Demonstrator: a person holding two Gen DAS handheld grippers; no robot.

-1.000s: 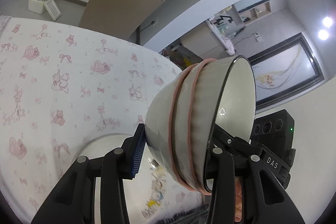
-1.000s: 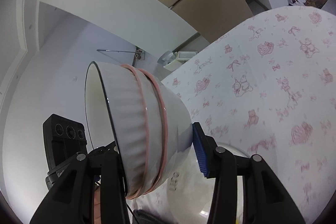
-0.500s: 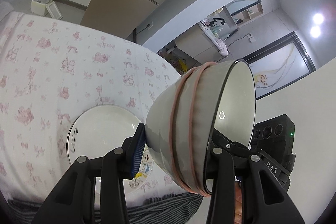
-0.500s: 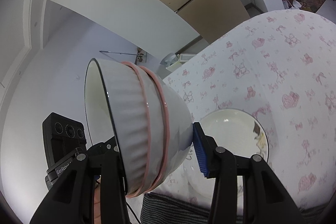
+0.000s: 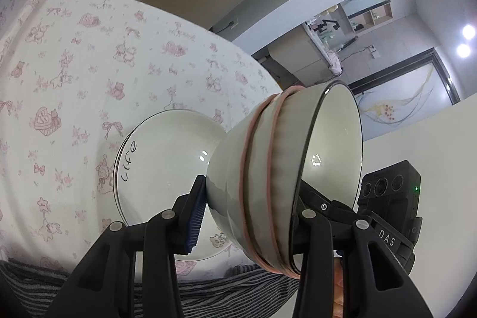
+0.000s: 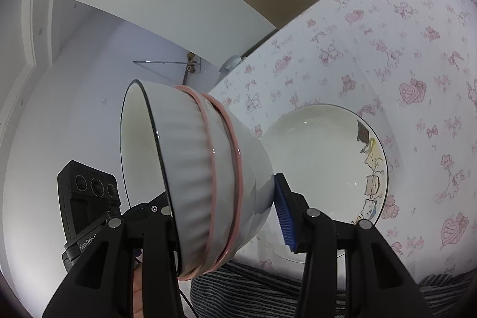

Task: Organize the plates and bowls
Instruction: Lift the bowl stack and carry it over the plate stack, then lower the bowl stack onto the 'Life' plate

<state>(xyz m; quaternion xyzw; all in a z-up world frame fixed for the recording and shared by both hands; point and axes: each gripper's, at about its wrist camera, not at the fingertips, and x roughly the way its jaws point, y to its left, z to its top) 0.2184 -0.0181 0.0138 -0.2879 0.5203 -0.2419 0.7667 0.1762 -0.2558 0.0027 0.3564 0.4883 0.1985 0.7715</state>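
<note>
My left gripper (image 5: 247,210) is shut on a white ribbed bowl (image 5: 268,178) with two pink bands, held on its side, rim to the right. My right gripper (image 6: 223,207) is shut on a matching white bowl (image 6: 202,169), rim to the left. Behind both lies a white plate with a dark rim line on the tablecloth; it shows the word "Life" in the left wrist view (image 5: 167,157) and cartoon animals in the right wrist view (image 6: 325,157). Both bowls hang above the plate's near edge.
The table (image 5: 89,49) wears a white cloth with pink bears, bows and hearts. A grey striped cloth (image 6: 268,285) lies at the near edge. The other gripper's black camera block (image 5: 390,198) sits close by, and the left one shows in the right wrist view (image 6: 86,198).
Both grippers have drawn back and up with their bowls. The plate, half hidden at first, now shows almost whole behind the bowls.
</note>
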